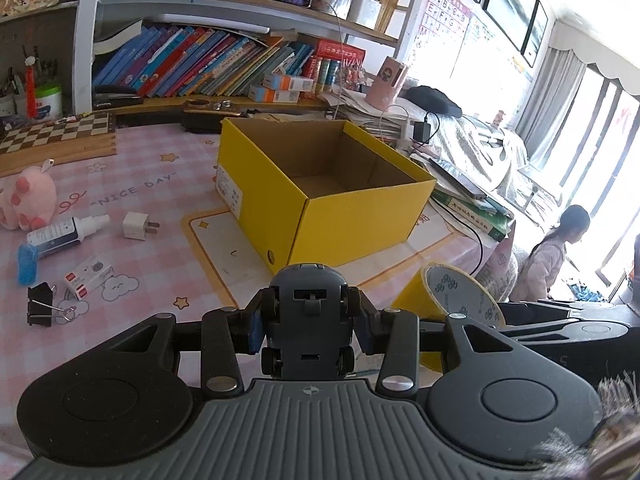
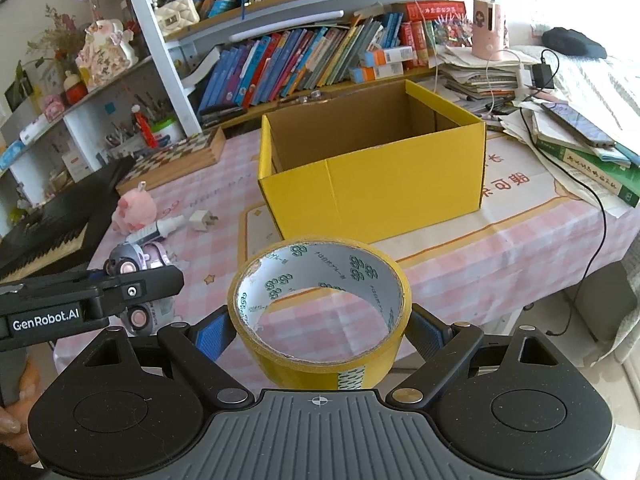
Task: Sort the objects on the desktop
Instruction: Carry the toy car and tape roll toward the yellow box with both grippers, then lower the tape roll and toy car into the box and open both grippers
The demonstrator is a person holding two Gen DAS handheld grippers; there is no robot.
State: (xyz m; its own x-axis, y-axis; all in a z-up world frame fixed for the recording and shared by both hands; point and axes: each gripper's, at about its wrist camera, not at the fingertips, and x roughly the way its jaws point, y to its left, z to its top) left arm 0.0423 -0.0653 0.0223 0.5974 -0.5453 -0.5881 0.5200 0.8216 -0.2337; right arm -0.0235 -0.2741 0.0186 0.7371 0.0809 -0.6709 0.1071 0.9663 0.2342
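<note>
Between the pads of the right gripper (image 2: pixel 318 330) sat a roll of yellow tape (image 2: pixel 320 308), its open core facing up and forward, the jaws spread wide yet pressing its outer sides. It was held above the near edge of the pink checked tablecloth (image 2: pixel 460 264), short of the yellow cardboard box (image 2: pixel 372 184), which stood open straight ahead. Beside it, the left gripper (image 1: pixel 308 332) was pinched narrowly on a small grey toy car (image 1: pixel 306 316), its underside and wheels turned toward the camera, also hovering in front of the box (image 1: pixel 320 200).

By my reading the sorting had barely begun: as much of the box floor as showed was bare, though the near corners were hidden from both views. Two things were in hand and ready to go in. Left on the cloth, well apart from both grippers, were a black binder clip (image 1: pixel 42 304), a small white-and-red carton (image 1: pixel 88 276), a blue item (image 1: pixel 27 264), a white squeeze bottle (image 1: pixel 66 232), a white plug adapter (image 1: pixel 136 226) and a pink plush toy (image 1: pixel 28 200).
</note>
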